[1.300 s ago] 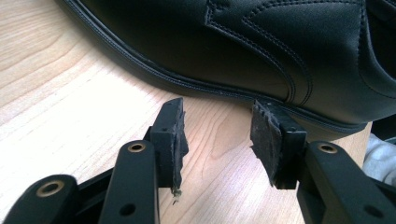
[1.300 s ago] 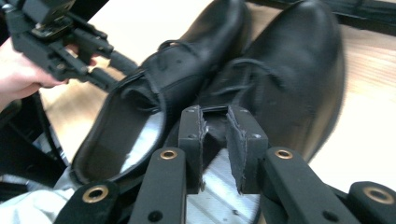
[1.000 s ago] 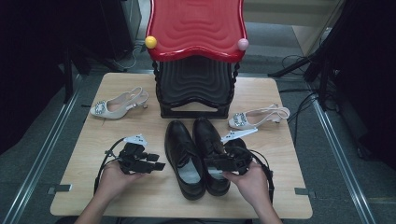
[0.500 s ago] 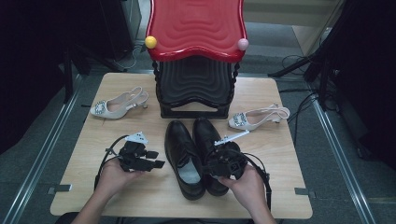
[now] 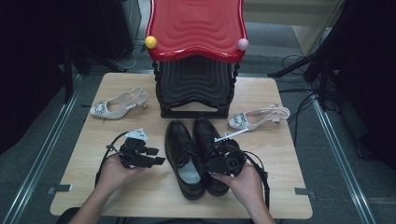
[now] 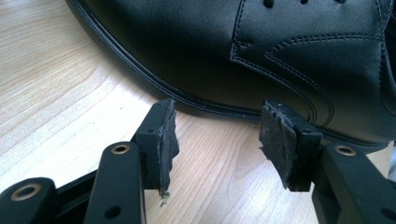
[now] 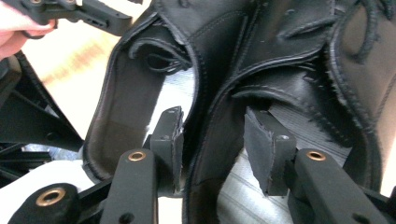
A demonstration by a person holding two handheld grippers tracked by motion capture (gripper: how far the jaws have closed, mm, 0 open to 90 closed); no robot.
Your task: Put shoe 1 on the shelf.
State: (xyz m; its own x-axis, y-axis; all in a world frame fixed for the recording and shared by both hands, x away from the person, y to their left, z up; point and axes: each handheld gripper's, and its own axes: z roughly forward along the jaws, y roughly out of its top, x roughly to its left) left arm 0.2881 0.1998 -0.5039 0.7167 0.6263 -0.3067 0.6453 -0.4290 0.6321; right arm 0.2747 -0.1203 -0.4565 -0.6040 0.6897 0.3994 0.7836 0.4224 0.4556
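Black shoes (image 5: 196, 156), two of them, lie side by side at the middle of the table (image 5: 79, 163), toes toward the stool (image 5: 196, 60) at twelve o'clock and heels toward us at six. Their long axes run from six to twelve, nearly parallel.

Going left to right, we first see a pale heeled sandal (image 5: 117, 104) at ten o'clock. Then comes our left gripper (image 5: 156, 156), at nine o'clock from the left shoe and pointing at its side. In the left gripper view its jaws stand apart on nothing, just short of the shoe's welt.

Our right gripper (image 5: 209, 164) sits over the heel end of the pair. In the right gripper view its jaws are apart, one in each shoe opening, so that the two touching inner walls (image 7: 210, 112) stand between the pads (image 7: 266, 144). We judge that the right hand is the nearer one, and that closing those jaws would pinch both shoes together.

At two o'clock lies a second pale sandal (image 5: 256, 117).

Our count: two black shoes, two sandals, one red-topped stool, two grippers.
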